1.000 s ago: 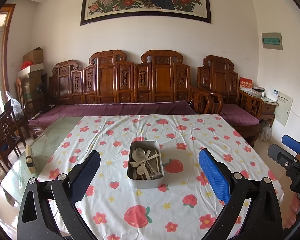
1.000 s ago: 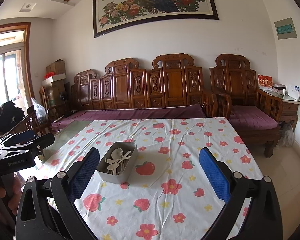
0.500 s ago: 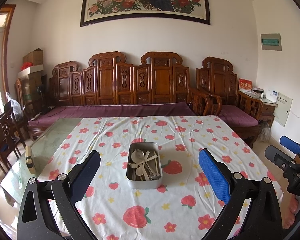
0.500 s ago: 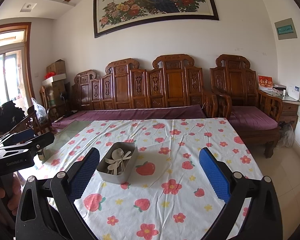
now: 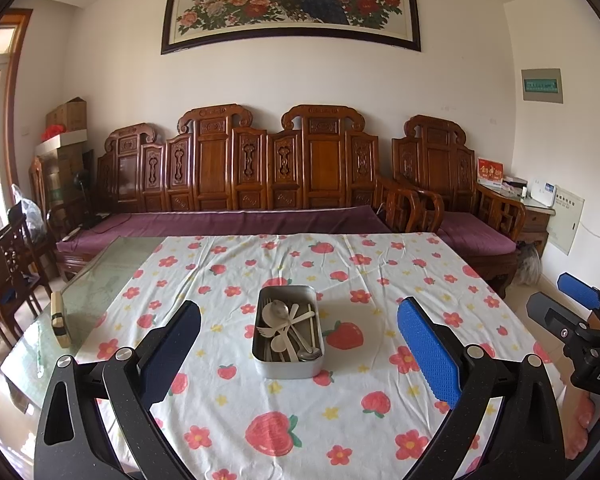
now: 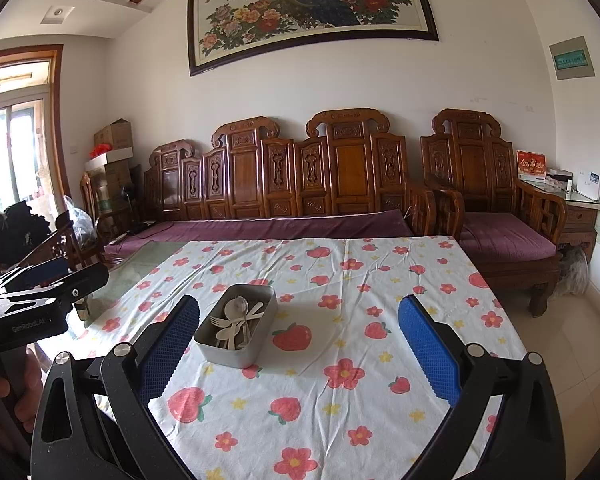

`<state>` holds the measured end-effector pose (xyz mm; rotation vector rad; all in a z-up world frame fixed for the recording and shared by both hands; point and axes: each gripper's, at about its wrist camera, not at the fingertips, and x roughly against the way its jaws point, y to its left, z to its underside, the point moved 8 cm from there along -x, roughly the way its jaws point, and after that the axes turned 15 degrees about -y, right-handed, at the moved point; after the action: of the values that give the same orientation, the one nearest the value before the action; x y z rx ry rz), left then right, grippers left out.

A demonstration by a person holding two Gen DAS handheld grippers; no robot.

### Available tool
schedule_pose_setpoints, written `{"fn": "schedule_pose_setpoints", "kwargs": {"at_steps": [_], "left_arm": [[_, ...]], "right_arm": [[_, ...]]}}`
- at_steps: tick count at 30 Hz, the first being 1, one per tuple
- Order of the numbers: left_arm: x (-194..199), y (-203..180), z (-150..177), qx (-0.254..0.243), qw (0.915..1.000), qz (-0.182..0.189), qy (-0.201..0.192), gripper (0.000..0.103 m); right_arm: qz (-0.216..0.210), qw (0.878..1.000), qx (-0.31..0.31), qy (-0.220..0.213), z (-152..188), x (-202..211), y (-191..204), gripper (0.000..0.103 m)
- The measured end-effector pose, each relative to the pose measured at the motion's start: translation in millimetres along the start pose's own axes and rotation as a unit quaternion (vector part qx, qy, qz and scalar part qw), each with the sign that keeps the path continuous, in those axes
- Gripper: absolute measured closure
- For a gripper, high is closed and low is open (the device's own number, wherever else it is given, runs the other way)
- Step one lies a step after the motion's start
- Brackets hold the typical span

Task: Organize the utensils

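Carved wooden seating (image 5: 260,168) with purple cushions is set along the far wall beneath a large peacock painting (image 5: 292,0), and before it the desk (image 5: 100,280) is covered over most of its glass top by a strawberry-and-flower cloth (image 5: 380,280). Near the middle of that cloth a metal tin (image 5: 288,366) is placed, and all the utensils (image 5: 288,328) in view, pale spoons, a fork and what look like chopsticks, are gathered inside it in a loose overlapping heap, with none seen on the cloth around it. Such a heap would fit utensils already collected into the tin, or a jumble waiting to be sorted out of it; which is meant cannot be settled. The left claw (image 5: 299,354) is held spread wide with nothing between its blue pads, lined up on the tin, seemingly so that it stays framed and within reach. The right claw (image 6: 299,354) is likewise spread and empty, held off to the tin's right. At the desk's left edge, on bare glass, a small wooden block (image 5: 59,320) is left apart.
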<state>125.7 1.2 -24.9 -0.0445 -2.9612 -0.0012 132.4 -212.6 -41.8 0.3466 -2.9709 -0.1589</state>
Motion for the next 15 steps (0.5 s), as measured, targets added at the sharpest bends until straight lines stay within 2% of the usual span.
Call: {"fn": "schedule_pose_setpoints", "kwargs": {"at_steps": [15], "left_arm": [[0.0,-6.6,-6.5,0.001,1.0,0.002,-0.004,0.008]], "right_arm": [[0.001,1.0,0.0,-0.002,-0.9,0.4,0.1,0.003]]}}
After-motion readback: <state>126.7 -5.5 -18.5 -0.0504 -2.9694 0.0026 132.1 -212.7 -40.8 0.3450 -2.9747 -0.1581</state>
